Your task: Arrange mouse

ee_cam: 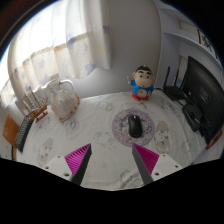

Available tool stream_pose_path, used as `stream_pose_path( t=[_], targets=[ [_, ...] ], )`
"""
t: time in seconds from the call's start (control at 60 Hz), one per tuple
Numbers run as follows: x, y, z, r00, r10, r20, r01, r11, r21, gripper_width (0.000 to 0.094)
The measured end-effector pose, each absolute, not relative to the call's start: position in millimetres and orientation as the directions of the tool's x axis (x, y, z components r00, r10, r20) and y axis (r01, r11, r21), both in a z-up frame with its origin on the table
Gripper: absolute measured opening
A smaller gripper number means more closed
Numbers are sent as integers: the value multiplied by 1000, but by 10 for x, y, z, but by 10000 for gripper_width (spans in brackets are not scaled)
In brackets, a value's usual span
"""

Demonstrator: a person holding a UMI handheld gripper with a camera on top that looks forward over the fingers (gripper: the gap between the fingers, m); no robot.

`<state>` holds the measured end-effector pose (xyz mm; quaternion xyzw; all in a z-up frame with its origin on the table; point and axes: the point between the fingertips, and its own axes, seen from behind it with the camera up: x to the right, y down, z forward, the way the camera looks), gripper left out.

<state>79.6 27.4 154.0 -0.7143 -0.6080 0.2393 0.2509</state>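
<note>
Fingers (112, 160) spread wide, holding nothing; dark oval computer mouse (134, 125) lies at twelve o'clock ahead on the white patterned table (95, 125).

You won't find any text you can read here. The mouse (134, 125) shows no brand or label on its dark back, and the round pad (123, 128) under it carries only a pattern, no words. The cartoon figurine (141, 84) beyond it has no lettering you can make out. The patterned tablecloth (95, 135) bears no writing, and the dark monitor (203, 95) off to the side shows no legible sign or number.
</note>
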Motion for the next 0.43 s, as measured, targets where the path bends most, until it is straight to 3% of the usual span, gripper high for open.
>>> stream_pose_path(
  t=[0.433],
  targets=[
    [925, -54, 1664, 86, 996, 6, 748, -61, -661, 852]
  ],
)
